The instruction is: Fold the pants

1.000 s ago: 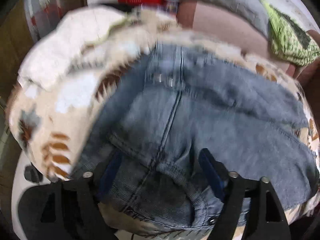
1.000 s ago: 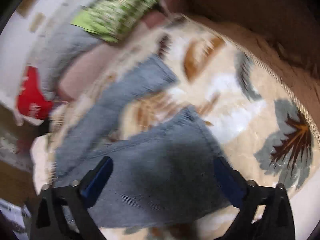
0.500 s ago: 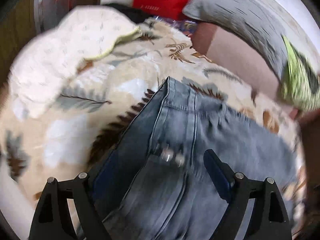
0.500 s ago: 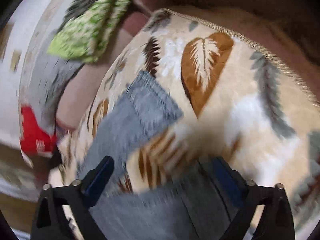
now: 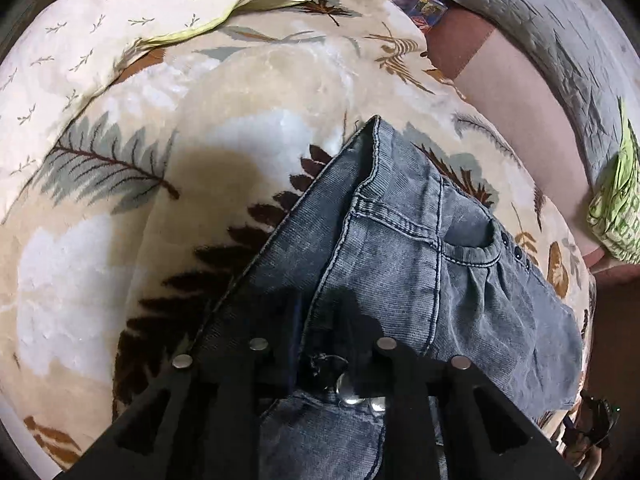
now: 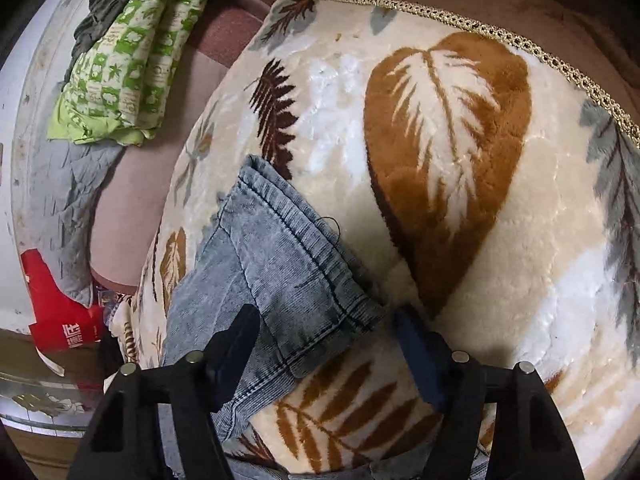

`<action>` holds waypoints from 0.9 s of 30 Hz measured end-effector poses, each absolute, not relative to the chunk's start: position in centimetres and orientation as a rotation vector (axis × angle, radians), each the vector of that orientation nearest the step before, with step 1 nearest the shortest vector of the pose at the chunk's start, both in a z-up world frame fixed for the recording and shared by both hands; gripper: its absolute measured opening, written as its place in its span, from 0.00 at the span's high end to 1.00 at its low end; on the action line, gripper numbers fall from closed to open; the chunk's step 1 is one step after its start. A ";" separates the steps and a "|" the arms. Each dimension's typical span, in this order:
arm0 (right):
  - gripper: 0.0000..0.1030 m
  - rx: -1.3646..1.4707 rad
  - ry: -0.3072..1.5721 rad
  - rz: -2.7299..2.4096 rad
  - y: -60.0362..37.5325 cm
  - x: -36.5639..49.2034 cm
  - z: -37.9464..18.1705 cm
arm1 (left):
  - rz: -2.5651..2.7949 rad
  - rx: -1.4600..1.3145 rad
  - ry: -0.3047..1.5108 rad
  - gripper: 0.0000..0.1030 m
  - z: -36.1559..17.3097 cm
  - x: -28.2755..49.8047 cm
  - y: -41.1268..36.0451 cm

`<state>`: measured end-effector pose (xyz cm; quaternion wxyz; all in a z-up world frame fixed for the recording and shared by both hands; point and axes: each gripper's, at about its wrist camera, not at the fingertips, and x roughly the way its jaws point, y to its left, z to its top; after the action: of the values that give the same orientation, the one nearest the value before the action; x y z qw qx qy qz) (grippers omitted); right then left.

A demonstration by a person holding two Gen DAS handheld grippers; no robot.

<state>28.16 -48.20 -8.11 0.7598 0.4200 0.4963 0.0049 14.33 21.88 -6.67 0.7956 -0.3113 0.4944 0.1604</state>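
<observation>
Now both ends are being gripped: the left gripper (image 5: 320, 344) has just been closing on the waistband of the jeans (image 5: 420, 264) spread across the blanket (image 5: 140, 240), while the right gripper (image 6: 324, 344), still narrowing, straddles a leg hem untouched. Next, it probably must pinch that hem.

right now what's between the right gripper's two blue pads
In the right wrist view, the stitched hem corner of the grey-blue denim pants lies between the right gripper pads, on the cream leaf-print fleece blanket; its jaws have been closing.
</observation>
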 end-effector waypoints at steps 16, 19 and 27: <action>0.73 0.390 1.055 -0.135 -45.3 23.8 -3.3 | 0.346 -0.434 1.117 1.00 -4.7 16.2 20.2; 0.53 0.404 1.152 -0.141 -46.2 24.1 -7.4 | 0.303 -0.411 1.172 0.90 -6.1 17.0 19.6; 0.24 0.535 0.969 0.014 -48.3 26.9 0.1 | 0.230 -0.538 1.008 0.33 -3.0 20.7 21.6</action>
<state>26.88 -48.32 0.11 0.8508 0.2539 0.4600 0.0068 20.69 21.59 -3.04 0.8349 -0.2540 0.4761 0.1087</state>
